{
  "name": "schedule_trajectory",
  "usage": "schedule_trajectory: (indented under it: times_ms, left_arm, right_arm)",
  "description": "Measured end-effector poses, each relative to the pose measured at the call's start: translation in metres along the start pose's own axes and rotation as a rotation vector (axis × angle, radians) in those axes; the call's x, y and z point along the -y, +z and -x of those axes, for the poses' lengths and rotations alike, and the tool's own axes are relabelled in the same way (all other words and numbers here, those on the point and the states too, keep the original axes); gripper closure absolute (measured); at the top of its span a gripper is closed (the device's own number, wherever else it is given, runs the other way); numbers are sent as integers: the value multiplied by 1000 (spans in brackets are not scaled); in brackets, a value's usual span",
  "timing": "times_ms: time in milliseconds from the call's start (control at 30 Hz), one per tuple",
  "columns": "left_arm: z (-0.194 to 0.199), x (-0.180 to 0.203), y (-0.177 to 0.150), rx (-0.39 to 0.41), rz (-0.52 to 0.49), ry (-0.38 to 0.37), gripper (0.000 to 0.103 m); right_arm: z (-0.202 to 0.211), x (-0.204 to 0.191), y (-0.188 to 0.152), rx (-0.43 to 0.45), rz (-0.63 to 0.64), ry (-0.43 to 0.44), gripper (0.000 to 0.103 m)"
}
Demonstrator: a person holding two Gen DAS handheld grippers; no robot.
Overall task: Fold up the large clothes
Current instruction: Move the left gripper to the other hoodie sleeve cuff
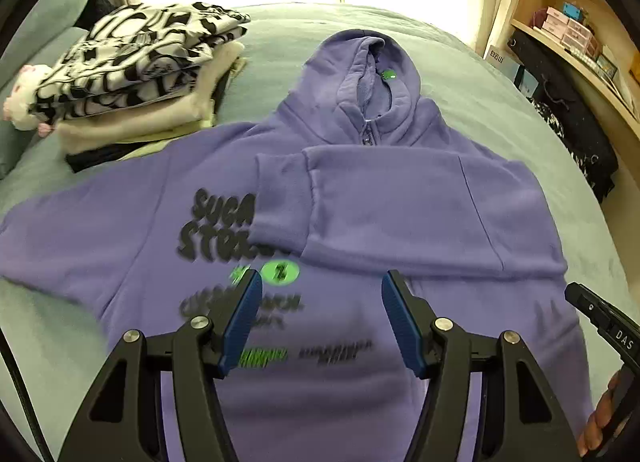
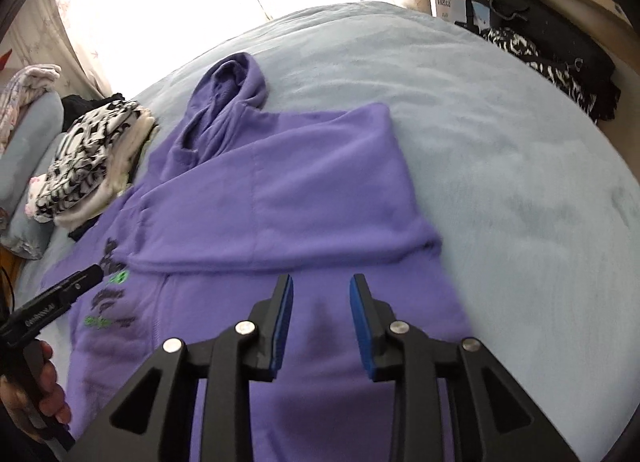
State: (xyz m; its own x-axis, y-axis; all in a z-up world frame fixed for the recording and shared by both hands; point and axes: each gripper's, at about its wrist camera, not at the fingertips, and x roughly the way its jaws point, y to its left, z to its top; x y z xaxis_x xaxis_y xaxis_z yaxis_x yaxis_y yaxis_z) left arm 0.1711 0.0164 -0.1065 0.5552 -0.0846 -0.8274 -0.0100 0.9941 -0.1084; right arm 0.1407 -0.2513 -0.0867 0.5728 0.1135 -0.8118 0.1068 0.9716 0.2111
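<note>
A purple hoodie (image 1: 360,382) lies flat, front up, on a pale blue bed, hood (image 1: 364,73) pointing away. Its right sleeve (image 1: 400,205) is folded across the chest, cuff (image 1: 276,201) over the black print. The left sleeve (image 1: 68,234) lies spread out to the left. My left gripper (image 1: 322,286) is open and empty above the lower chest. My right gripper (image 2: 320,286) is open and empty above the hoodie's (image 2: 248,197) right lower body, below the folded sleeve (image 2: 280,197).
A stack of folded clothes (image 1: 136,69) with a black-and-white patterned top sits at the bed's far left, also in the right wrist view (image 2: 92,153). The bed (image 2: 520,181) stretches right. Wooden shelves (image 1: 576,41) and dark bags (image 1: 568,117) stand at the right.
</note>
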Motion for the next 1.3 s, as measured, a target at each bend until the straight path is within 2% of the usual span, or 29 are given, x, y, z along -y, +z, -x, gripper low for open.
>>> schedule_trajectory:
  times_ms: [267,400,833,1067,1300]
  left_arm:
    - [52,-14,-50,-19,20,36,42]
    - [74,-30,-68,-31,48,42,42]
    - [141,-129,-103,27,165,111,42]
    - [154,-194,-103,60,225,115,42]
    - [135,-263,-97,50,296,138,42]
  right_arm:
    - [25,-26,-44,-53,-12,46,74]
    - [38,-45,-58,-45,14,49,74]
    - [83,-154,-78,19,182,111,74]
    - [72,-238,-81,34,298,154,74]
    - [36,-304,-80,31,347,181,74]
